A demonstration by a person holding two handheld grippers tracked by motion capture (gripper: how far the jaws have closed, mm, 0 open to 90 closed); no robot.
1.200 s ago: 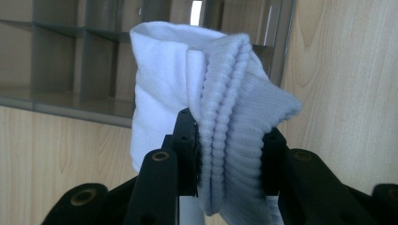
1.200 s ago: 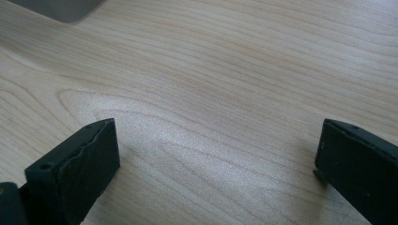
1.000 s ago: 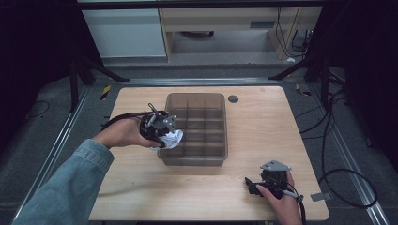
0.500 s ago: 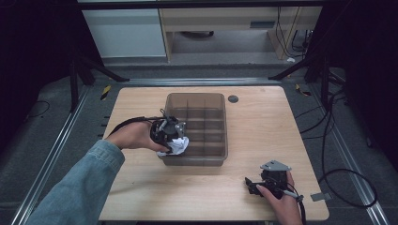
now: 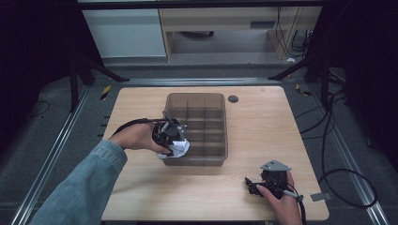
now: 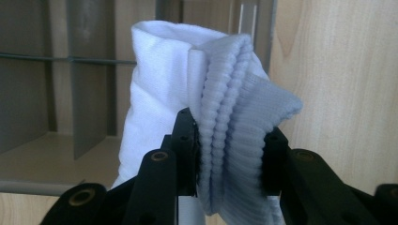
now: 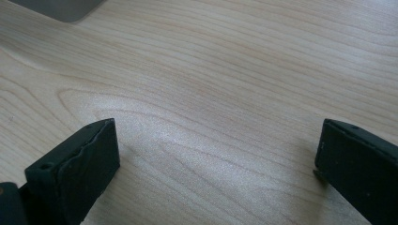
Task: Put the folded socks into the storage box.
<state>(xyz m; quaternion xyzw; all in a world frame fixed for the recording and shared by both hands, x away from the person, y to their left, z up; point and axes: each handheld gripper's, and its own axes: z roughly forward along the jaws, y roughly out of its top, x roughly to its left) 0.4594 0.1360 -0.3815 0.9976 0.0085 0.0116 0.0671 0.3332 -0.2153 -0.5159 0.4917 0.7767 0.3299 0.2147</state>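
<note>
1. Since a second ago, left claw is carrying the white sock nearer the organizer's front-left corner.
2. Right claw is idling on the counter, jaws wide open.
3. Left claw is clamping the sock's ribbed cuff.
4. Next: probably lowering into the near compartment, then releasing.

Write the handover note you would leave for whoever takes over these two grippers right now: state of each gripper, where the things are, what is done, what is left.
Left gripper: shut on the folded white sock, held above the near-left corner of the grey divided organiser box.
Right gripper: open, holding nothing, resting low over the bare wooden table near its front right corner.
Done: the sock is picked up and carried to the box.
Left: the sock is not yet released; probably lower it into a near-left compartment and open the jaws. The compartments on view look empty.
</note>
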